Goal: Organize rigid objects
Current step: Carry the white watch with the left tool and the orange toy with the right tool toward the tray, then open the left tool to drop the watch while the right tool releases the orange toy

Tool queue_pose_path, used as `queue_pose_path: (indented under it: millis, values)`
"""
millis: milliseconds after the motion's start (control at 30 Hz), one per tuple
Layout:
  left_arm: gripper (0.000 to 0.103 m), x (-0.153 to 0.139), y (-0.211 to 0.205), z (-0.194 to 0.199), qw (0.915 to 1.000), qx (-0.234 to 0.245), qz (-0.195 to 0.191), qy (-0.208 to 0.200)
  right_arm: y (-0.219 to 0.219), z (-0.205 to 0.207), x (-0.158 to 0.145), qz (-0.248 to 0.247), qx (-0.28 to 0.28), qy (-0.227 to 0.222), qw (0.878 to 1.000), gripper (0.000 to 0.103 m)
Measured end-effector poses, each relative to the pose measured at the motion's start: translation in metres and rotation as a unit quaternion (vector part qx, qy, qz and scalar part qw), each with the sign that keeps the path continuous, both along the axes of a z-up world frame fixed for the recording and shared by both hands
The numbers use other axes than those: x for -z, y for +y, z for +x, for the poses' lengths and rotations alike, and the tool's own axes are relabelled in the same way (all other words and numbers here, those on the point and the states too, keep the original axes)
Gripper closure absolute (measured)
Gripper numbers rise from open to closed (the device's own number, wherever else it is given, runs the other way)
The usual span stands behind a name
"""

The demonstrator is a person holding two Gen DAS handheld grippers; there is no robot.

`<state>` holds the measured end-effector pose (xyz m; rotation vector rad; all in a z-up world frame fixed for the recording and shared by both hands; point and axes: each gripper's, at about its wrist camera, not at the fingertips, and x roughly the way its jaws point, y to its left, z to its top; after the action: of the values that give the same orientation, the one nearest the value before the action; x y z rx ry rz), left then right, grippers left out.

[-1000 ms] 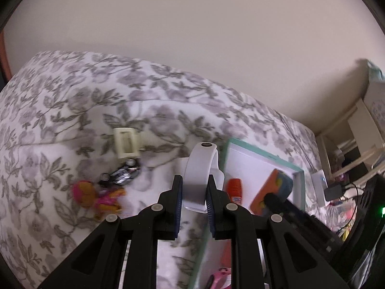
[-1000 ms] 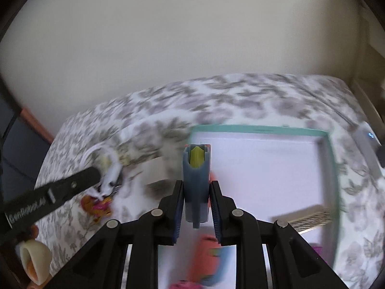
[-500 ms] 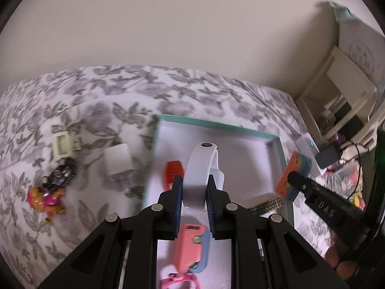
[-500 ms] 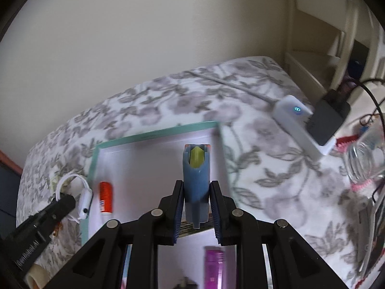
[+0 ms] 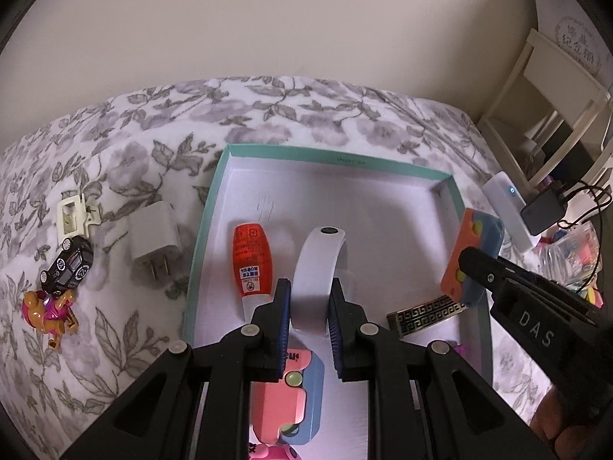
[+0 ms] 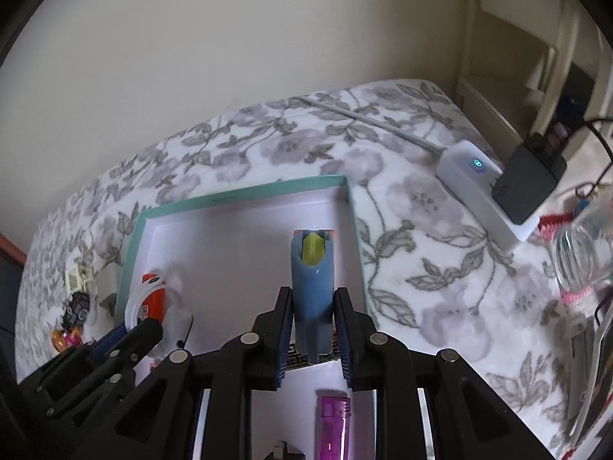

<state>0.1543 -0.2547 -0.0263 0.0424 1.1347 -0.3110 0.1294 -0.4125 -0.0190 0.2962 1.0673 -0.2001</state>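
- Two claws, both over the teal-rimmed box (image 5: 447,176) now; 1 s ago the left claw (image 5: 308,299) was off the box's left side, above the floral bedspread (image 5: 126,345).
- Left claw clenched on the white band (image 5: 318,268), same grip as before; band now hangs above the box floor, just right of the orange tube (image 5: 249,258) lying inside the box.
- Right claw (image 6: 312,329) clamped on the blue-orange block (image 6: 309,287), yellow insert at its tip; block is over the box interior near the right wall. 0.5 s ago it sat a bit further back.
- In the left cam the block (image 5: 473,253) shows at the box's right wall, right claw's arm across it.
- Left of the box, on the bedspread: white charger plug (image 5: 155,241), cream clip (image 5: 71,216), black toy car (image 5: 68,264), pink-orange figure (image 5: 48,312). None look shifted vs. earlier.
- Inside the box, near edge: pink-blue block (image 5: 291,398) half hidden behind left claw's fingers; patterned black-gold strip (image 5: 425,312) partly covered.
- Purple item (image 6: 335,419) in box, cut off at frame bottom; can't tell what it is.
- Right of the box: white power strip (image 6: 482,191) w/ black adapter (image 6: 530,188).
- Band is blurred in the right cam.
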Motion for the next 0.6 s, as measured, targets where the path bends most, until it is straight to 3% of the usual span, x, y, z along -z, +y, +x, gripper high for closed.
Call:
queue_pose_path:
  millis: [533,600]
  values:
    - [0.083,0.009,0.002,0.001,0.9998,-0.004,0.012,0.014,0.013,0.008,0.011,-0.01,-0.014,0.029,0.999,0.079]
    - [0.078,0.007,0.002,0.002,0.9999,-0.004,0.009,0.014,0.014,0.008,0.011,-0.013,-0.015,0.03,0.999,0.079]
